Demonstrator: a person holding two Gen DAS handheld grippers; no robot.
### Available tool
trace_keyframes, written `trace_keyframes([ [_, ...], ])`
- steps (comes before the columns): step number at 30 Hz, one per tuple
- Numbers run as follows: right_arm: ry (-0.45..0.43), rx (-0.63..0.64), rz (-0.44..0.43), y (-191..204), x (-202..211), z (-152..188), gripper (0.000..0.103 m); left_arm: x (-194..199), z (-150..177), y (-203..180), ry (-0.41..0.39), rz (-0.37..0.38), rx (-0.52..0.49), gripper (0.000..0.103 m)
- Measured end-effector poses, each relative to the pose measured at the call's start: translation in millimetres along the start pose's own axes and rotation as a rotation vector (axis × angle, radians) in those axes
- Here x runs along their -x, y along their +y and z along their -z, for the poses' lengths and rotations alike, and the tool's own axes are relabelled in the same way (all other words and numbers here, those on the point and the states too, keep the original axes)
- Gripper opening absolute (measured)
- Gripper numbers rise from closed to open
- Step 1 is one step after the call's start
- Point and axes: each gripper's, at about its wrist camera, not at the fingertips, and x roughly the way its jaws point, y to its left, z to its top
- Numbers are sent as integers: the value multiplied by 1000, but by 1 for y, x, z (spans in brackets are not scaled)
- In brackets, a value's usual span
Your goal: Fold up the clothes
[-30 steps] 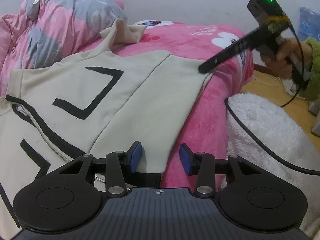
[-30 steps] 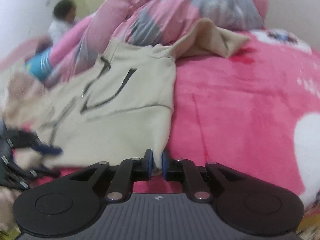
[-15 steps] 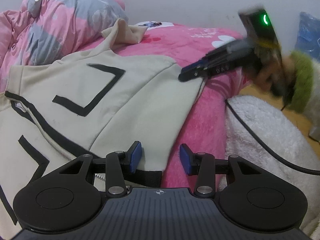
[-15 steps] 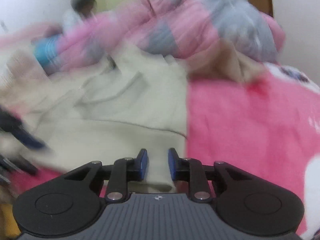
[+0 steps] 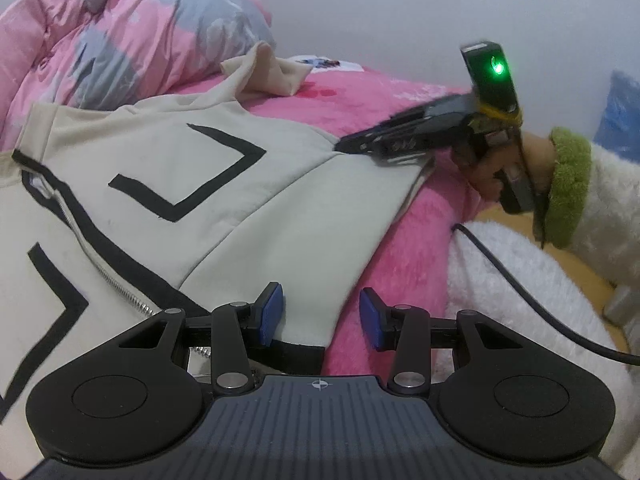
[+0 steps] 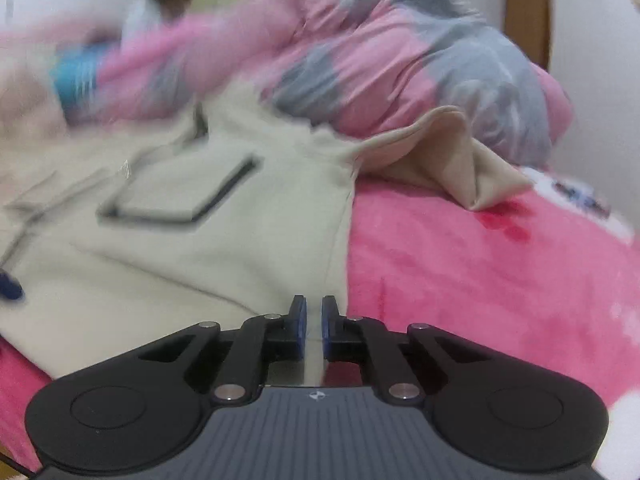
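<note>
While the beige jacket (image 5: pixel 192 208) lies spread on the pink bed (image 6: pixel 500 280), the left hand-held gripper (image 5: pixel 320 316) stands spread at its lower corner, the hem between the pads but not pressed. The right hand-held gripper (image 6: pixel 314 320) is pressed together on the jacket's side edge, and a strip of cloth shows between its pads. The cloth looks soft and light, so I think it will sag and crease when lifted. The hem corners and the side seam seem good places to hold; the zipper (image 5: pixel 116 280) is stiffer and may resist a fold. A crumpled quilt (image 5: pixel 132 36) lies just behind the jacket, and one sleeve (image 6: pixel 452 160) rests against it, which could hinder folding. A black cable (image 5: pixel 520 280) crosses the white fleece sleeve on the right.
</note>
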Motion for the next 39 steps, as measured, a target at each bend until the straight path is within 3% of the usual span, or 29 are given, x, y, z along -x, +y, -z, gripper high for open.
trace_keyframes([
  [2, 2, -28, 24, -8, 2, -3, 0, 0, 0, 2, -1, 8, 4, 42],
  [4, -9, 24, 84, -2, 9, -14, 0, 0, 0, 4, -2, 19, 7, 42],
  [7, -75, 32, 26, 6, 18, -23, 0, 1, 1, 7, -8, 28, 19, 42],
  [8, -72, 48, 21, 9, 13, -21, 0, 1, 2, 7, -11, 29, 24, 42],
  [10, 18, 62, 48, 8, -12, -5, 0, 1, 3, 7, -18, 30, 35, 42],
  [12, -22, 34, 40, 0, -16, 12, 0, 2, 3, 9, -24, 33, 54, 42],
  [14, 3, -56, 36, -5, -12, 4, 0, 3, 2, 11, -22, 38, 79, 43],
  [19, 67, 46, 135, 23, 5, -24, 1, 19, -1, 10, -60, 25, 112, 48],
  [23, -49, 77, 116, 62, 62, -66, 1, 53, 1, 12, -163, -8, 146, 53],
  [28, -230, 99, 10, 122, 140, -125, 1, 96, 4, 27, -278, -78, 220, 54],
  [33, -386, 10, -203, 162, 197, -162, 1, 124, -3, 44, -368, -163, 271, 54],
  [37, -356, -135, -374, 164, 184, -175, 2, 113, -24, 64, -355, -231, 284, 54],
  [39, -314, -152, -355, 162, 160, -177, 2, 97, -37, 82, -328, -261, 320, 54],
])
